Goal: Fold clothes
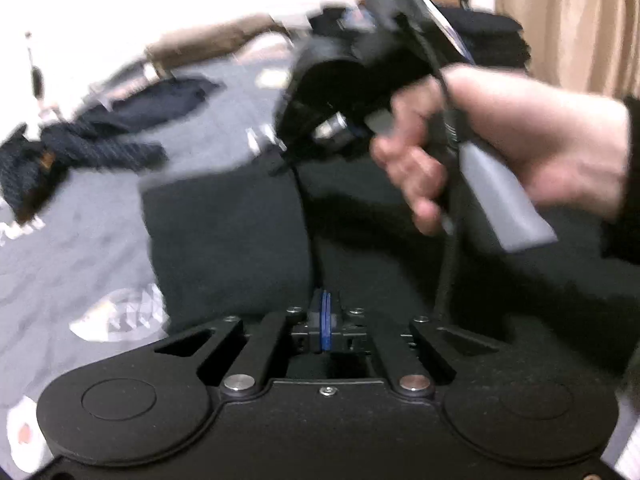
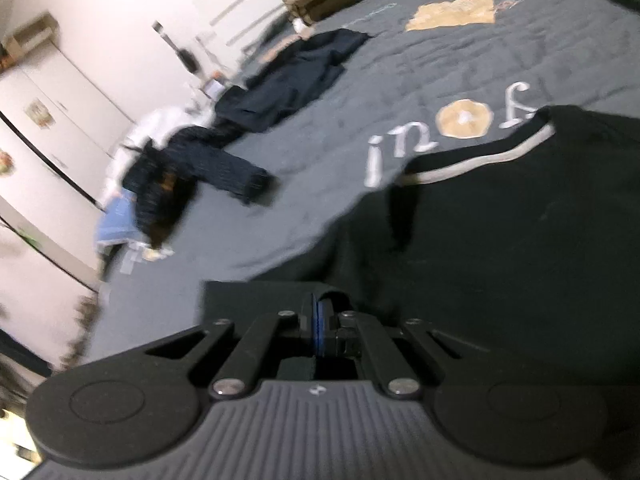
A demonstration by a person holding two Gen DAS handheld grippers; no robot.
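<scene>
A black garment (image 1: 224, 248) lies on the grey bedspread (image 1: 80, 260); a pale stripe (image 2: 480, 156) runs along its edge. My left gripper (image 1: 325, 312) sits low over it with its blue pads pressed together, and a thin edge of the black cloth rises from between them. That edge runs up to my right gripper (image 1: 278, 162), which a hand (image 1: 520, 140) holds above the garment, tilted down to the left. In the right wrist view the right gripper (image 2: 320, 312) is shut, with a fold of the black garment (image 2: 520, 240) wrapped over its pads.
A heap of dark navy clothes (image 1: 100, 148) lies at the bed's left edge, with a flatter dark piece (image 2: 300, 72) beyond it. A dark folded pile (image 1: 492, 36) sits at the far right by a beige curtain (image 1: 568, 12). White cupboard doors (image 2: 52, 120) stand past the bed.
</scene>
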